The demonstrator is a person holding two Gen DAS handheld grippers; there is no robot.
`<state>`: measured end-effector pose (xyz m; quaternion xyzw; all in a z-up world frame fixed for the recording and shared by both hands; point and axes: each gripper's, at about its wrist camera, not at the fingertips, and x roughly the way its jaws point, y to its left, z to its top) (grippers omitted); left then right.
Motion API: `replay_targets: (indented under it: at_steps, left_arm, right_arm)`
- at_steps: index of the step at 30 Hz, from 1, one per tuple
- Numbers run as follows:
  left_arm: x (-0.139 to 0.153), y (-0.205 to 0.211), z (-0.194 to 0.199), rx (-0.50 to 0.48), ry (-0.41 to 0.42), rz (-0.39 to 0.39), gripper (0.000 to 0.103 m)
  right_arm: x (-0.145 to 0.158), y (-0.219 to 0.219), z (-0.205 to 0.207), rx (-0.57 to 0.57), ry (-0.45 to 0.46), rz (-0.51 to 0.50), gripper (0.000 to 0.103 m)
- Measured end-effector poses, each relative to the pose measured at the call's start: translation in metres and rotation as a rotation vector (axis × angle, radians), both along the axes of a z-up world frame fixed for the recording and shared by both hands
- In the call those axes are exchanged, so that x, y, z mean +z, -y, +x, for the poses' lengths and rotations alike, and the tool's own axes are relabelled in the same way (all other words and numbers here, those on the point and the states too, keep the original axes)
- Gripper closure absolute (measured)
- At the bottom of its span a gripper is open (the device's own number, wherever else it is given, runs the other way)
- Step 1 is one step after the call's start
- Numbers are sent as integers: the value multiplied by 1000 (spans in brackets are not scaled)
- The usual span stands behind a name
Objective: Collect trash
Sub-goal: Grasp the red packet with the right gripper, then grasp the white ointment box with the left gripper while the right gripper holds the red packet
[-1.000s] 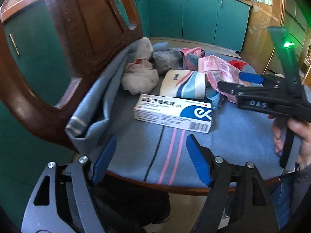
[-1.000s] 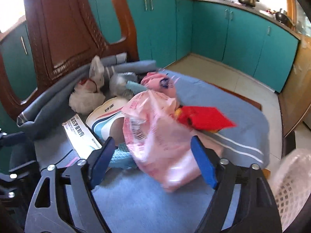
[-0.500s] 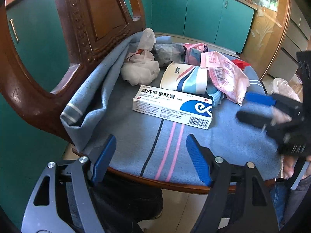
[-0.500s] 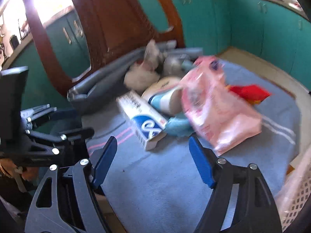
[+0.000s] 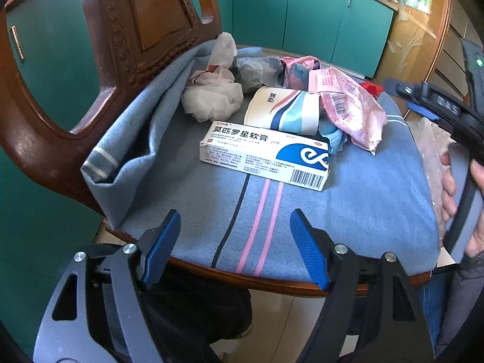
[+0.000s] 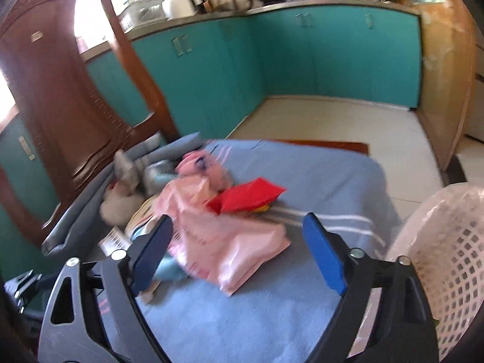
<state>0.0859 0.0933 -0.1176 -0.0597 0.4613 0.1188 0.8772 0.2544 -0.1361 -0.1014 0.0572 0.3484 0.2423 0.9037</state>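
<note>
The left gripper [image 5: 234, 248] is hovering over the near edge of a wooden chair [image 5: 90, 69] seat, its blue fingers [image 5: 160, 245] spread wide with nothing between them. The seat is wearing a blue towel [image 5: 363, 187] with pink and dark stripes, and the trash is sitting in a heap toward the back of it. Nearest the left gripper, an ointment box [image 5: 266, 154] is lying flat, white with a blue logo and a barcode. Just behind it a paper cup [image 5: 284, 110] is lying on its side, touching a pink plastic package [image 5: 351, 112] to its right. A crumpled white bag [image 5: 211, 93] is resting against the bunched towel by the chair back, with a grey wrapper [image 5: 257, 71] beside it.

The right gripper [image 6: 239, 254] is coming in from the right side, its fingers [image 6: 325, 257] also standing wide apart and holding nothing. In its blurred view the pink plastic package [image 6: 224, 242] is lying just ahead of the left finger, with a red packet [image 6: 248, 198] sitting behind it on the towel. A pale lattice basket [image 6: 447, 257] is standing off the seat at the right. Teal kitchen cabinets [image 6: 272, 60] are lining the room behind.
</note>
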Motion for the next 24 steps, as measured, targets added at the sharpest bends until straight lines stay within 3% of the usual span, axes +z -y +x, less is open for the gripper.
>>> replay_targets:
  at_steps: [11,13,15,17,19,24]
  left_arm:
    - [-6,-1,1,-1,-16,5,26]
    - [-6,-3,1,4,-15,2,26]
    - [-8,-4,3,4,-14,0,26]
    - [-10,-4,5,2,-15,-2,26]
    - [-11,-4,9,0,-8,-17,26]
    - [-7,-14,24,12,24,-163,25]
  right_arm:
    - [-28,-4,54,-88,-169,208,16]
    - [-31,-5,56,-82,-189,217,29]
    - [-33,-7,55,-65,-200,207,60]
    - [-32,-8,51,-54,-192,204,67]
    - [-27,-6,44,-47,-167,208,68]
    - [-5,9,19,-19,-93,218,69]
